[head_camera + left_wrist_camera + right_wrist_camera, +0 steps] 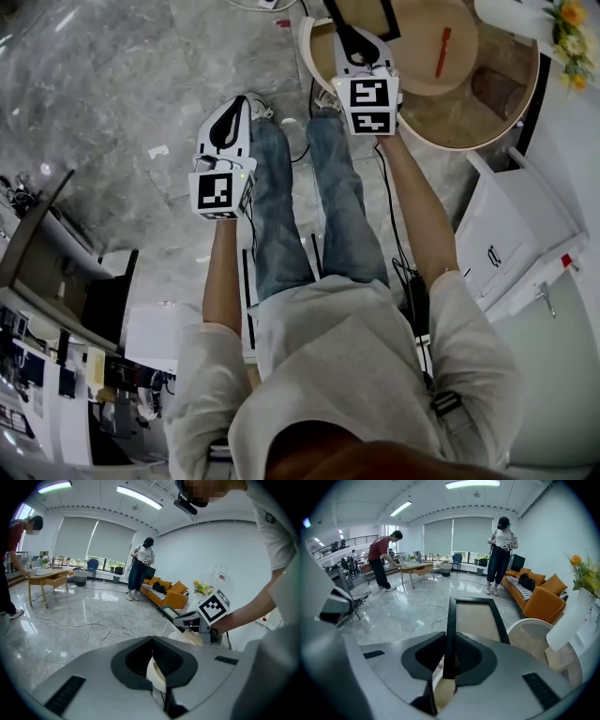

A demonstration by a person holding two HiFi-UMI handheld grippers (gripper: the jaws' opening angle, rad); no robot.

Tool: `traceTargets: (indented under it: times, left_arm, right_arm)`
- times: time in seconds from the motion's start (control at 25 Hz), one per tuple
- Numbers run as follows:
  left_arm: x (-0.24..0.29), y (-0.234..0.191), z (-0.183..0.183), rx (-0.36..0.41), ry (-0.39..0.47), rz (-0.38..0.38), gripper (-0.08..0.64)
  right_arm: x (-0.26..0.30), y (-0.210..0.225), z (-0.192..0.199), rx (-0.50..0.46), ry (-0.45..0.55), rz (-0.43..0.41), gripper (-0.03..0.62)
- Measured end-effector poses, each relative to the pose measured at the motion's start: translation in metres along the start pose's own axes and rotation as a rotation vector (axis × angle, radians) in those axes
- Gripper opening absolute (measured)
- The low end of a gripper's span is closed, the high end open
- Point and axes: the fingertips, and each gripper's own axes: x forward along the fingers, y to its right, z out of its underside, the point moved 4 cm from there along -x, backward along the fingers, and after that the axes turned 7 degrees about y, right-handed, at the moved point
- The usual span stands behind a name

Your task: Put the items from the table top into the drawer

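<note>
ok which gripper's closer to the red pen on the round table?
Right. The right gripper is over the table edge, shut on a black frame, with the red pen beyond it. The left gripper hangs off the table, over the floor.

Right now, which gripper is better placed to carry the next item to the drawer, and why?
Right. The right gripper is clamped on the black frame over the table; the left gripper is shut, empty, over the floor.

1. An orange sofa [536,597] stands along the wall.
2. A person [500,555] stands near it.
3. Another person [382,557] bends over a far wooden table [416,569].
4. Pale cables [112,632] loop across the grey marble floor [112,103].
5. Orange flowers [581,573] show at the right.
</note>
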Motion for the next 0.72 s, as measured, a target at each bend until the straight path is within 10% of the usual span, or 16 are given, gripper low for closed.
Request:
traceTargets:
  times: [0.72]
  left_arm:
    - [-0.03, -0.075, 0.033, -0.052, -0.035, -0.071, 0.015]
  right_arm:
    - [0.056, -0.097, 0.037, 0.002, -0.103, -0.115, 0.081]
